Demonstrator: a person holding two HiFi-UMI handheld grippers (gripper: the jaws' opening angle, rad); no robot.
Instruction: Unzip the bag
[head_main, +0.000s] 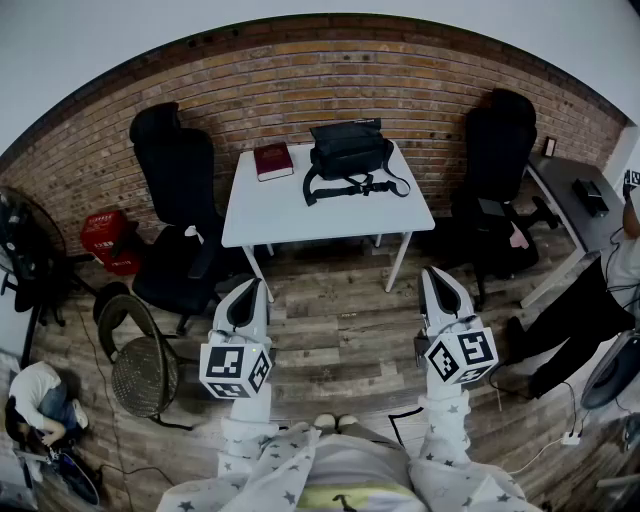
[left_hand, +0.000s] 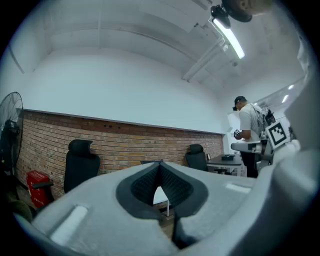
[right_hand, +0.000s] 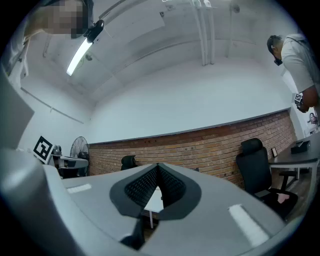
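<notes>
The black bag (head_main: 348, 152) sits against the far edge of the white desk (head_main: 300, 215) with its strap trailing toward the middle. A dark red book (head_main: 272, 160) lies at the far left corner, clear of the work. The left gripper (head_main: 250, 287) and right gripper (head_main: 435, 274) are each pinched together on nothing and held over the floor well short of the near edge — probably a neutral carrying pose, the bag being out of reach.
</notes>
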